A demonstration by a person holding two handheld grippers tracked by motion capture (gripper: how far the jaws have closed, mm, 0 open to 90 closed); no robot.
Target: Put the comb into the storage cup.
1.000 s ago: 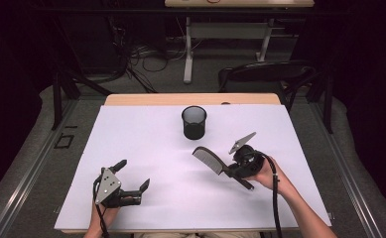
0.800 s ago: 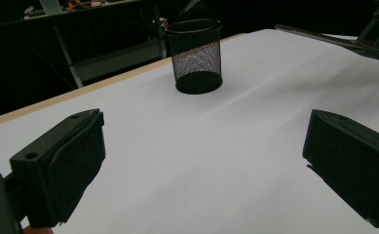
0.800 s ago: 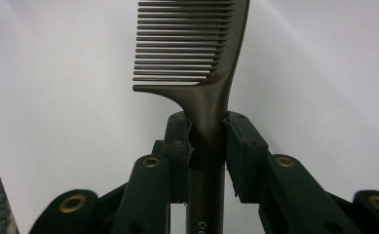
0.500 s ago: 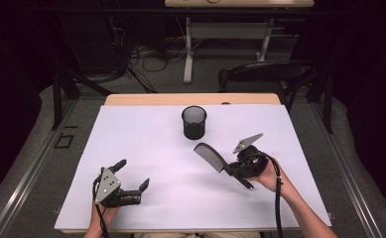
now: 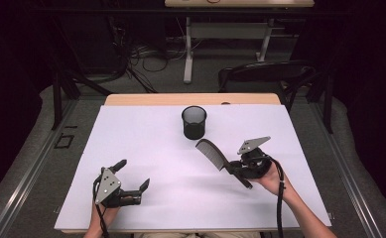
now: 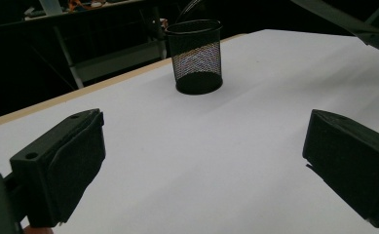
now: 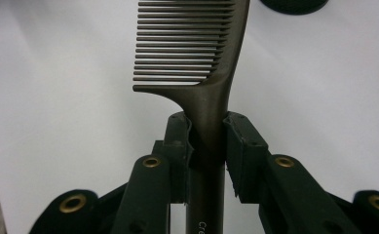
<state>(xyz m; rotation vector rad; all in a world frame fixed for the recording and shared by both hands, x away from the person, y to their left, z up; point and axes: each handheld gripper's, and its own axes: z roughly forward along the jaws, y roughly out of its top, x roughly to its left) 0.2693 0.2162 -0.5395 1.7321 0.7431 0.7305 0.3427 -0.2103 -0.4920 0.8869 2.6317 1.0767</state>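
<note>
A dark comb (image 5: 211, 152) is held by its handle in my right gripper (image 5: 232, 168), raised above the right half of the white tabletop (image 5: 146, 134). Its toothed end points toward a black mesh cup (image 5: 194, 122) standing upright at the middle back. In the right gripper view the pads (image 7: 240, 146) press on both sides of the comb's handle (image 7: 207, 112), and the cup's base (image 7: 294, 5) shows at the top edge. My left gripper (image 5: 133, 174) rests open near the front left with nothing between its fingers. From the left gripper view the cup (image 6: 195, 56) stands ahead of that gripper (image 6: 204, 131).
The table's wooden far edge (image 5: 146, 99) shows beyond the white cover. A dark chair (image 5: 265, 74) stands behind the table at the right, with cables and another table's legs (image 5: 188, 49) farther back on the floor.
My right gripper has shifted slightly to the right and farther back with the comb, bringing the comb's head a little closer to the cup. The left gripper has stayed still.
</note>
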